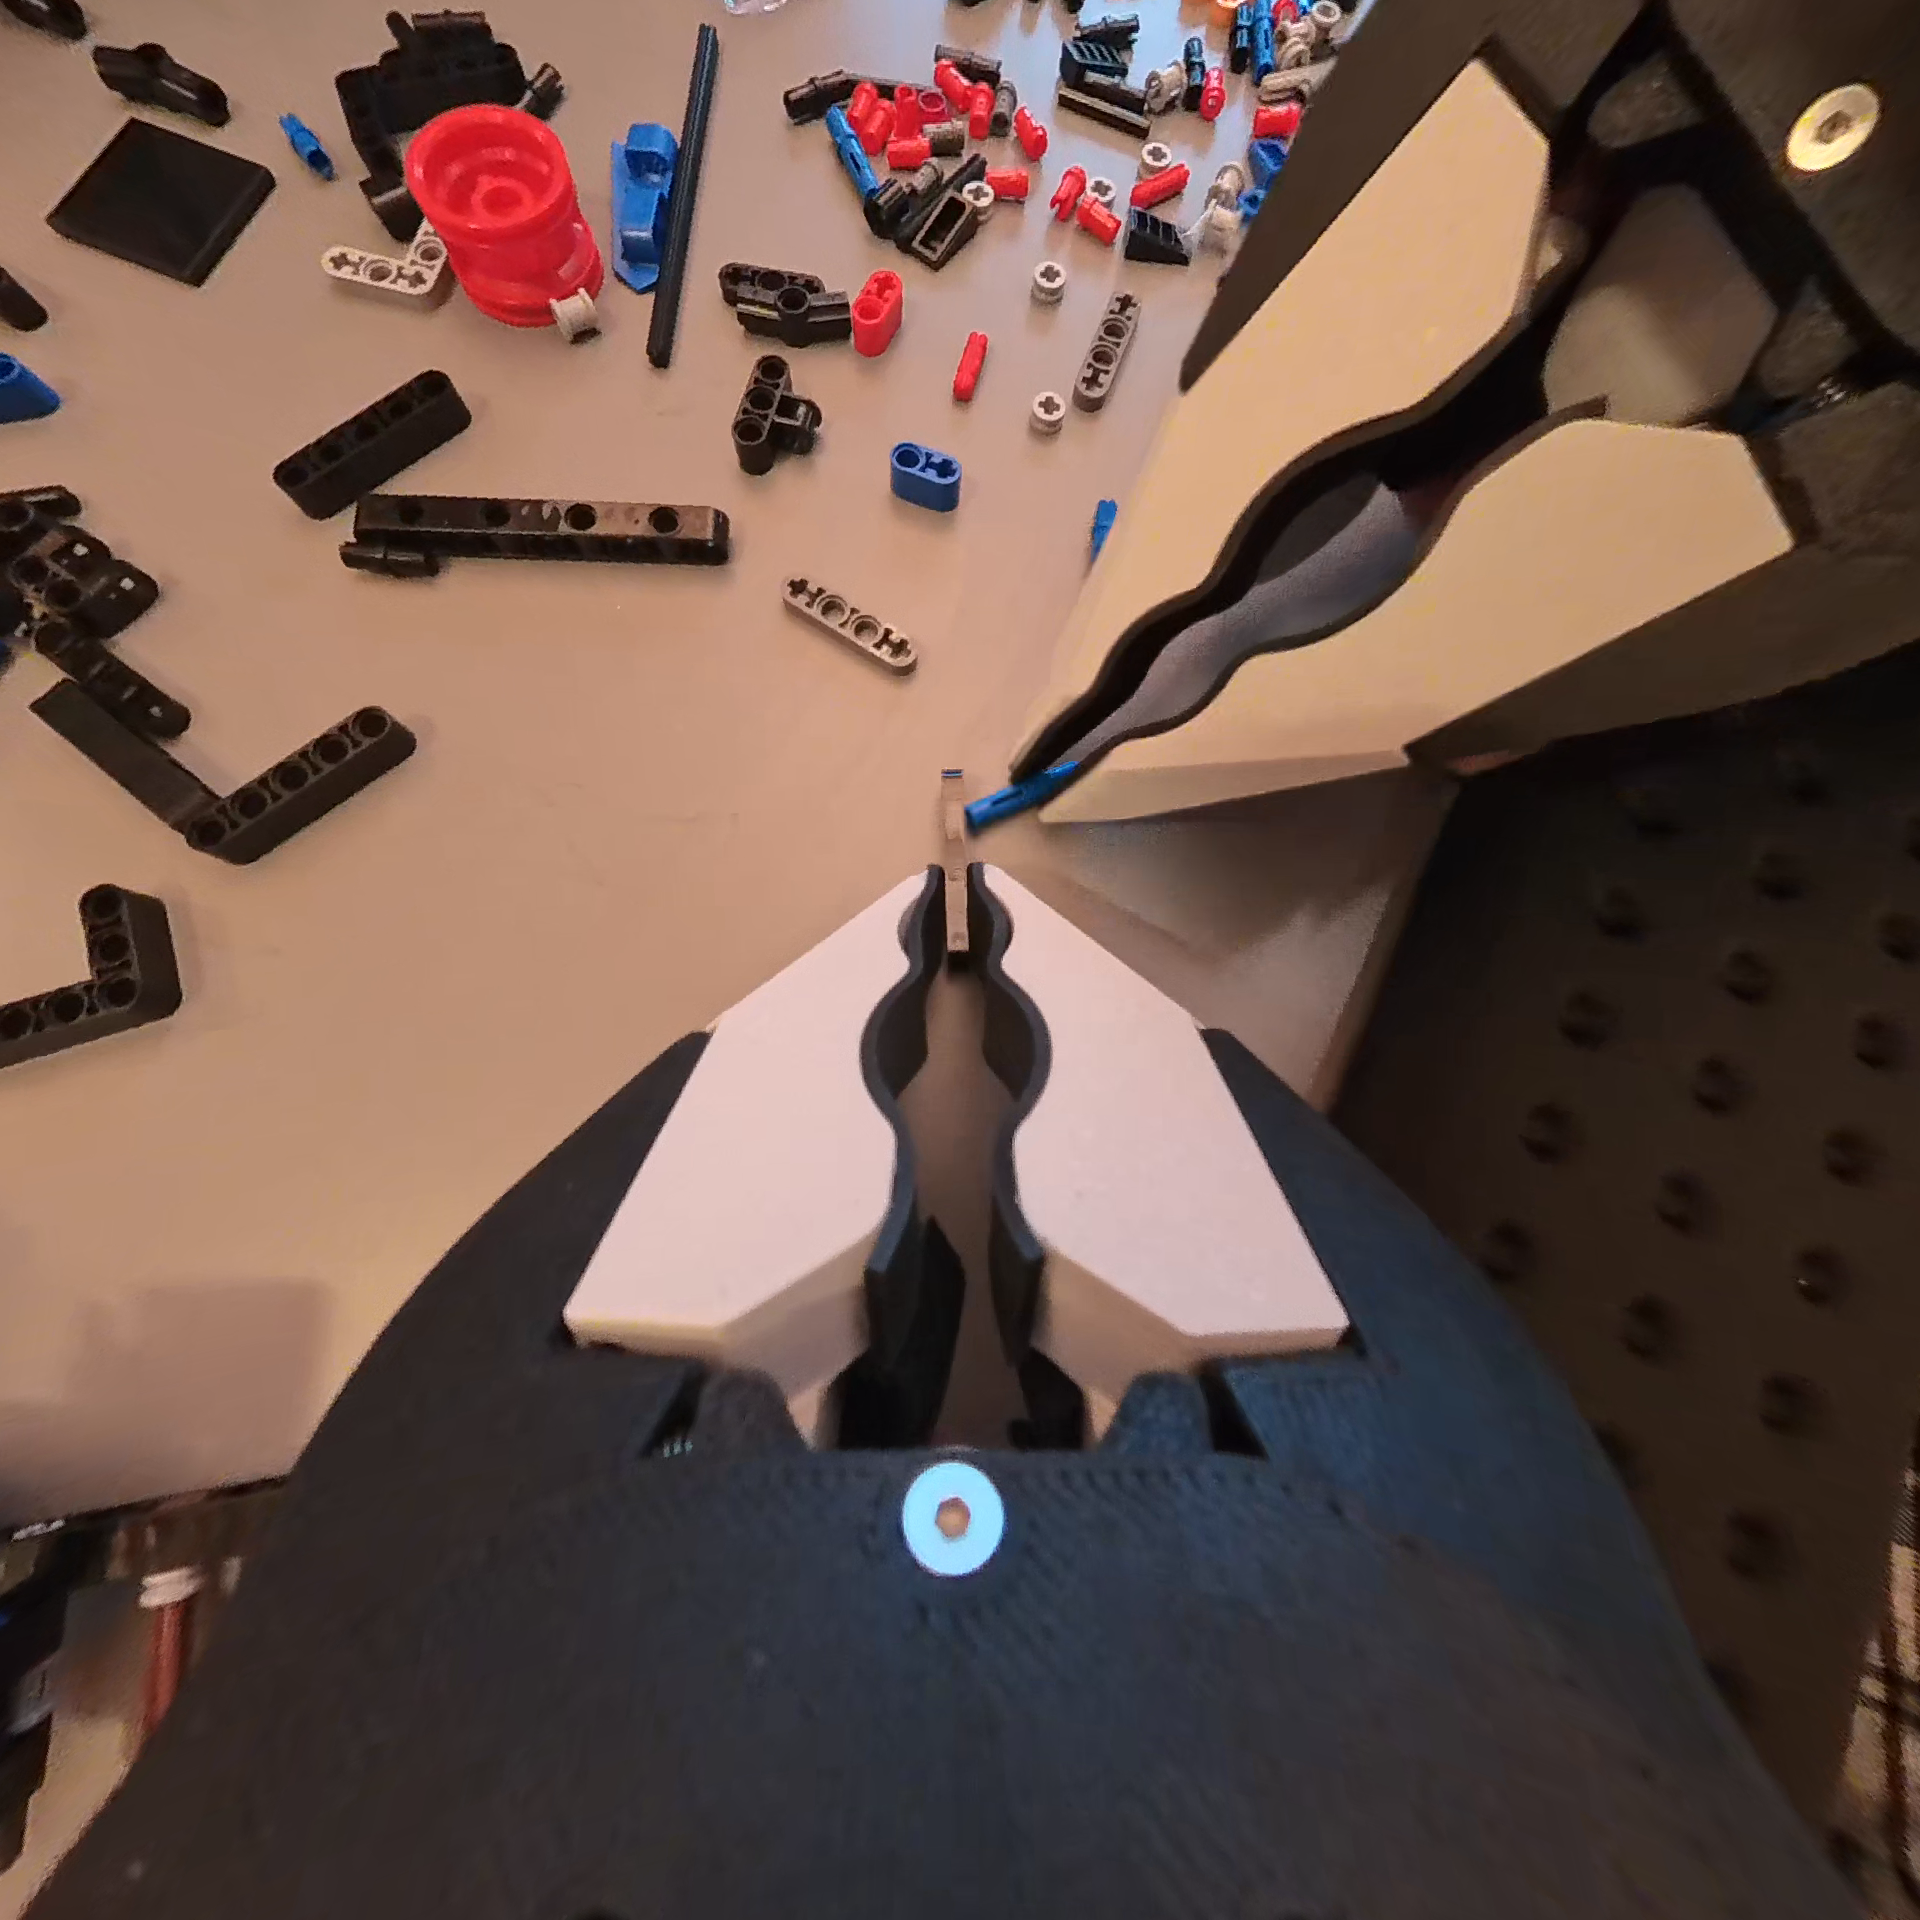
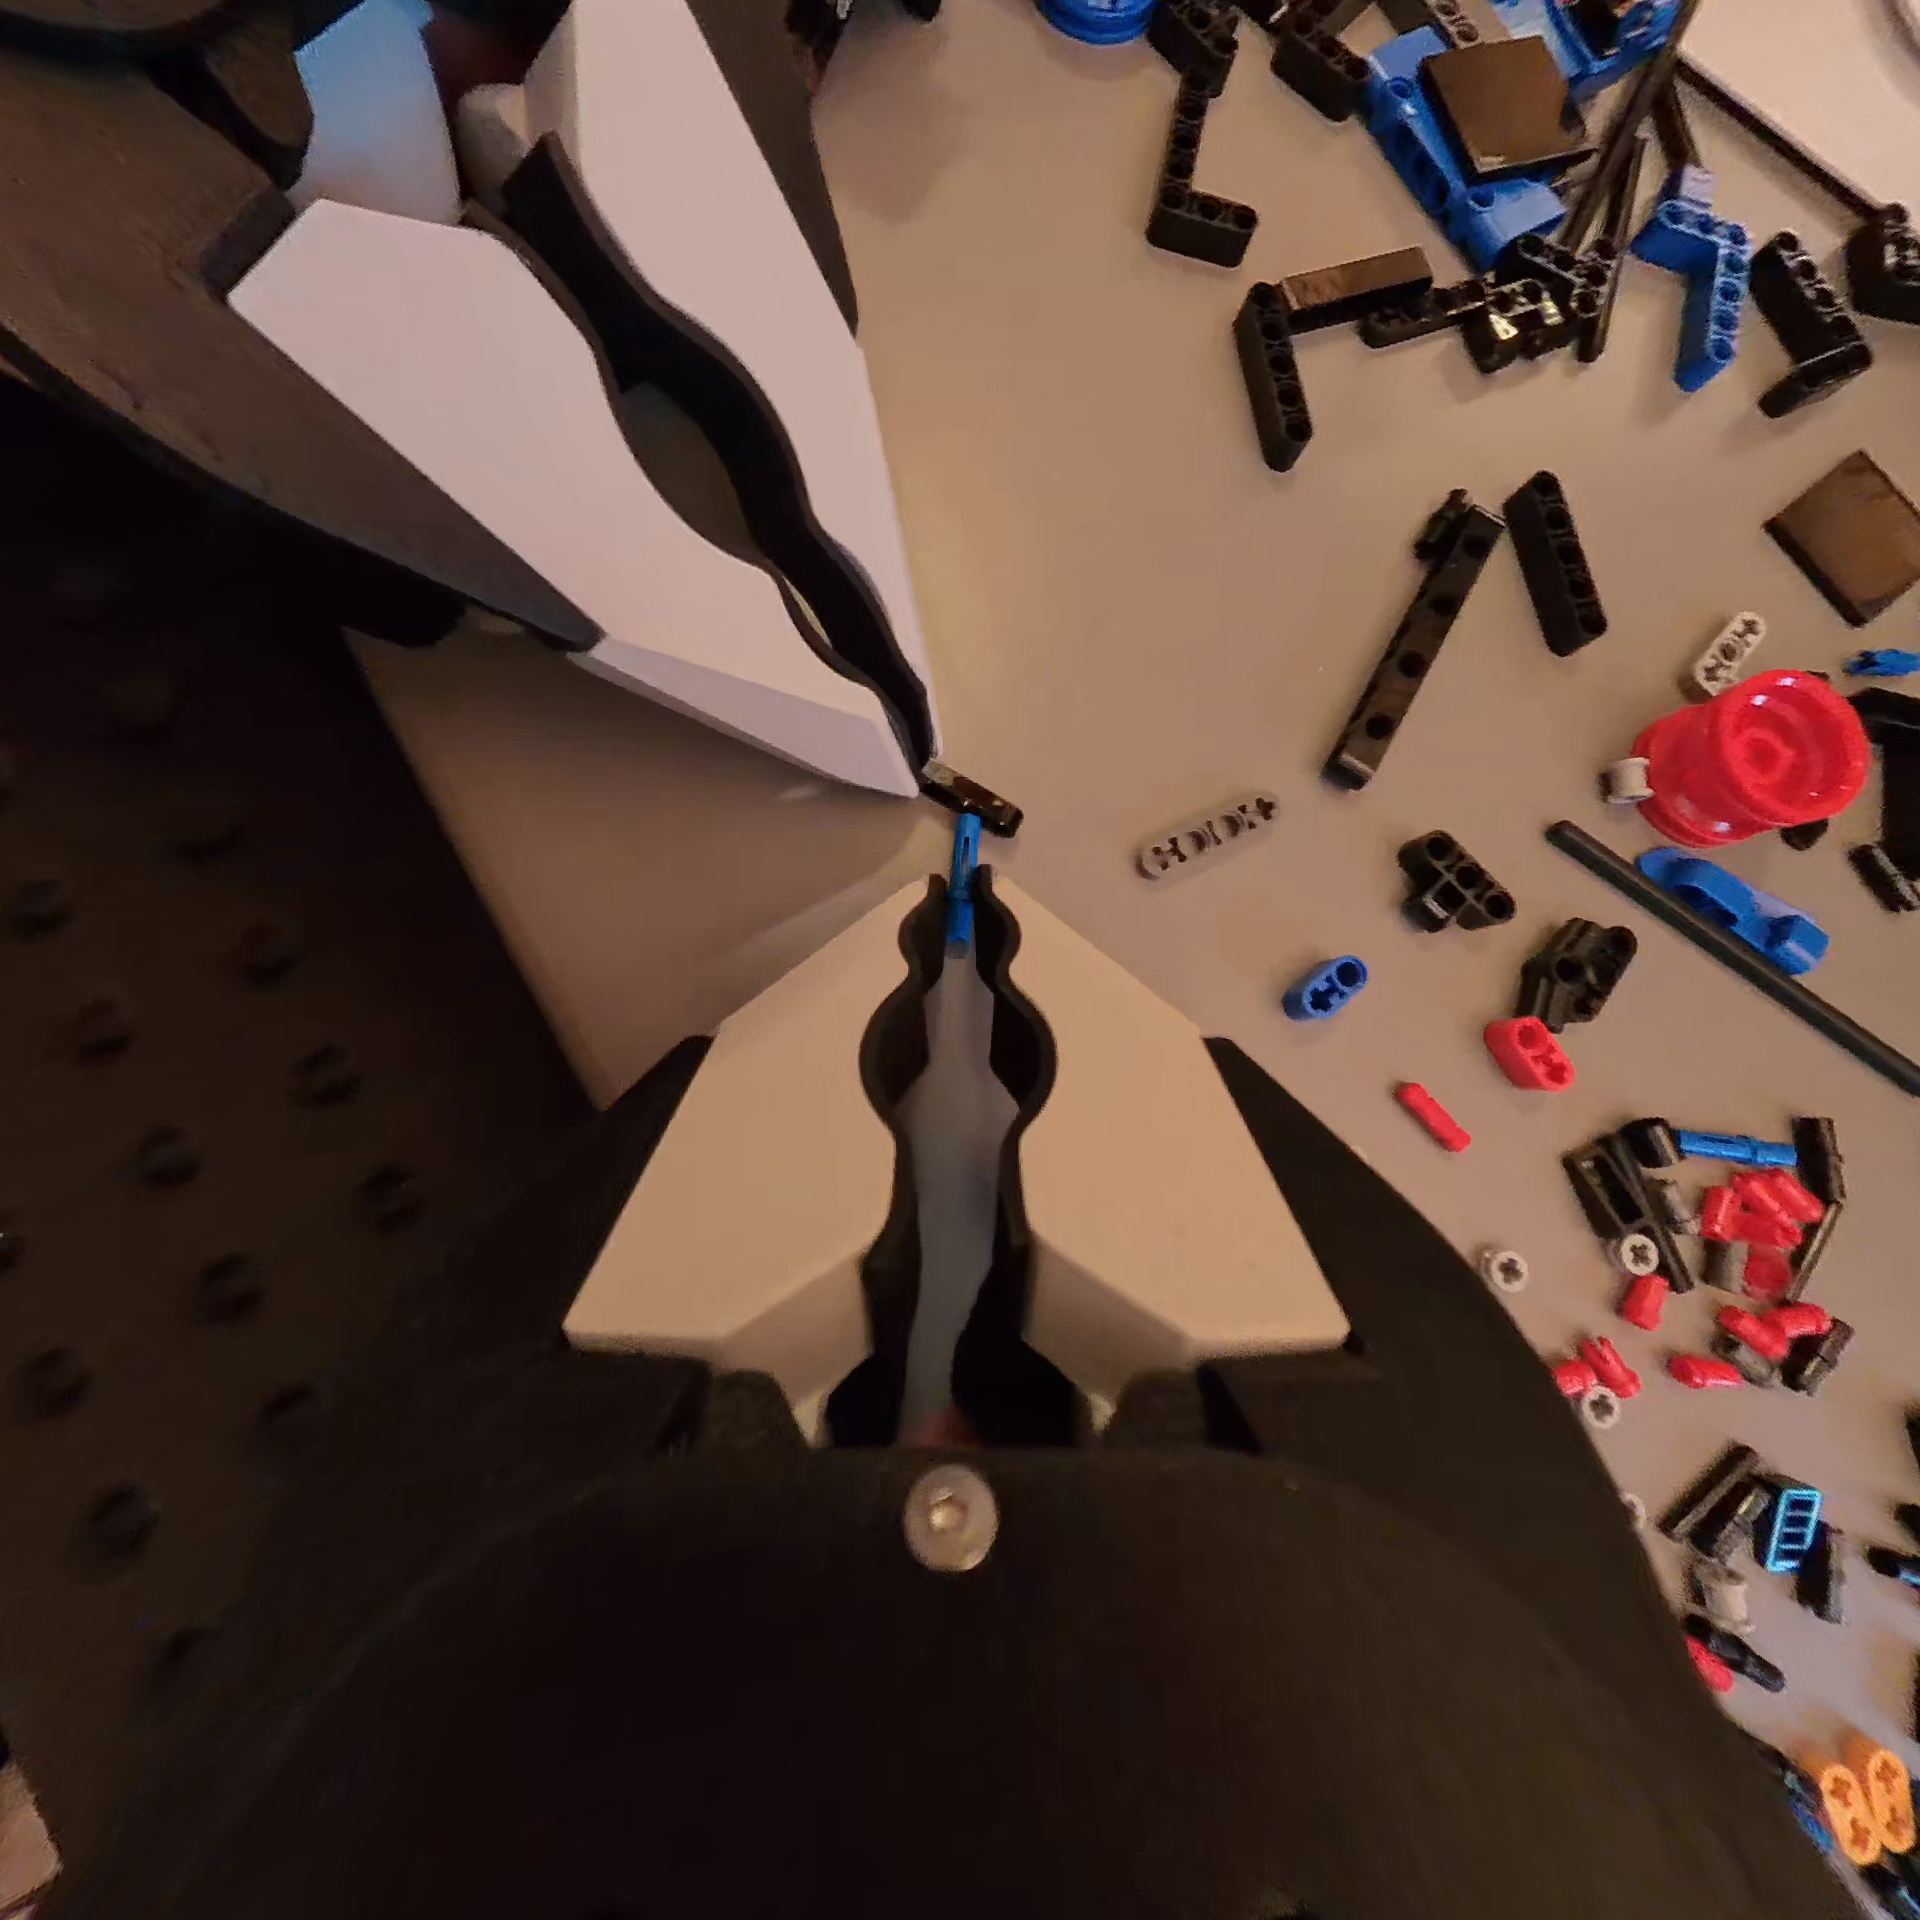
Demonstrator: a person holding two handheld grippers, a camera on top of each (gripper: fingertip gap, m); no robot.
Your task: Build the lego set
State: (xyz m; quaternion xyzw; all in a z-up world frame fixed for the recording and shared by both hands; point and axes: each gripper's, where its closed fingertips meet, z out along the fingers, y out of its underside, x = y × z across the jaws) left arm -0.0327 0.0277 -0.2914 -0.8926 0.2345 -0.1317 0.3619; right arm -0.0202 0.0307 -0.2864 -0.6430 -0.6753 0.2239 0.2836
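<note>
A small, stiff blue pin (image 2: 964, 883) is pinched by the right tool (image 2: 964, 883), a thin grey piece (image 1: 954, 894) by the left tool (image 1: 954, 904); both are judged light and easily dropped.

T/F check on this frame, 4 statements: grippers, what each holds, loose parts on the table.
1. The right gripper grips a blue pin. True.
2. The left gripper is open and empty. False: its fingers are shut on a thin grey piece.
3. The red wheel hub is held between fingers. False: it sits loose on the table.
4. The pin's tip is close to the grey piece, above the table. True.
</note>
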